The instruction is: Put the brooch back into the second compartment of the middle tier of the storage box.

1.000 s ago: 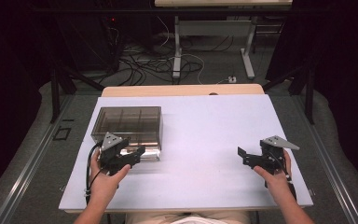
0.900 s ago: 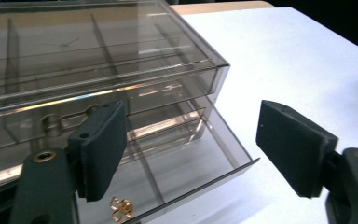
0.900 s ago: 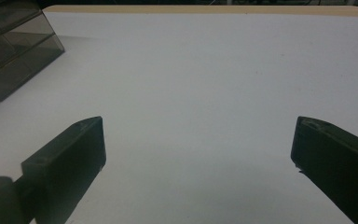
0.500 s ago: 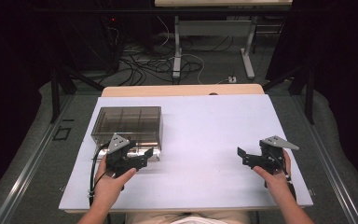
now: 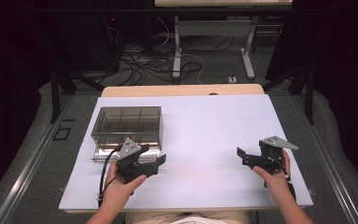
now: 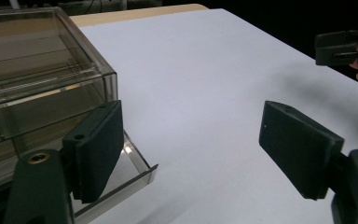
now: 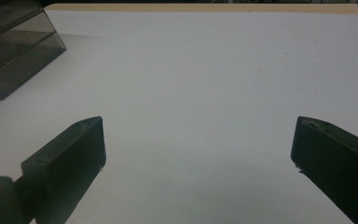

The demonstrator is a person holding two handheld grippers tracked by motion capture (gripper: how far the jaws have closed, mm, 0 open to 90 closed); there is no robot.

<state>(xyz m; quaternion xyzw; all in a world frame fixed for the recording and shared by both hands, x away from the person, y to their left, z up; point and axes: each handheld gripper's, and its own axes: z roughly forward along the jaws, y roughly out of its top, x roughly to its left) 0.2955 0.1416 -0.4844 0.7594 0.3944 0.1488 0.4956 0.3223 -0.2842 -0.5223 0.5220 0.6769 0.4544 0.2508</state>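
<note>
A smoky see-through plastic box (image 5: 127, 125) with inner dividers sits on the left half of the white table (image 5: 205, 116). My left gripper (image 5: 154, 156) hovers at the box's near right corner, open and holding nothing. In the left gripper view the box (image 6: 32, 70) stands just beyond the left jaw of the left gripper (image 6: 191, 149), with its clear base lip jutting out under that jaw. My right gripper (image 5: 250, 154) is held open and holding nothing near the table's right side. The right gripper view has the right gripper (image 7: 198, 154) over bare table and the box (image 7: 14, 42) far off at upper left.
A wooden strip (image 5: 182, 89) runs along the table's far edge. Beyond it lie floor cables (image 5: 144, 65) and the legs of another table (image 5: 177, 51). The other hand's gripper (image 6: 342, 46) appears at the upper right of the left gripper view.
My left gripper has shifted a little to the right, along the box's front toward its near right corner. The right gripper has stayed in place.
</note>
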